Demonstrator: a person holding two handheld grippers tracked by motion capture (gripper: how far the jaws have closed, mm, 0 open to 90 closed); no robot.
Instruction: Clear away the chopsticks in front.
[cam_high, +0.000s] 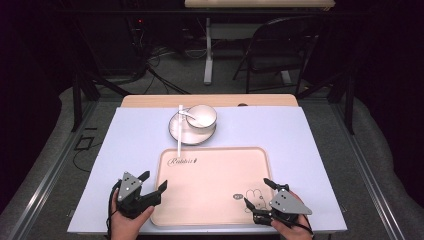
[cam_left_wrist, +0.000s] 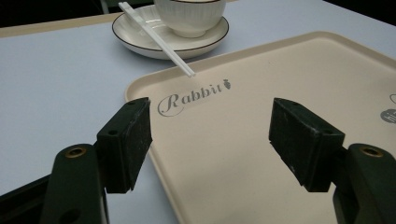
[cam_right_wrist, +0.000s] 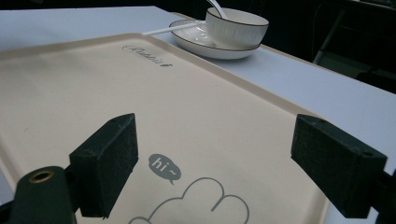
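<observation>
Low, both grippers' fingers (cam_left_wrist: 126, 144) apart over tray (cam_high: 215, 170)

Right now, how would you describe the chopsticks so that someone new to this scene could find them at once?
Start at the big cream tray on the pale table cover, then look just past its far edge to the white saucer carrying a bowl. The chopsticks are the thin white pair lying across the saucer's left side, tips reaching over the tray's rim: the only long straight sticks there.
</observation>
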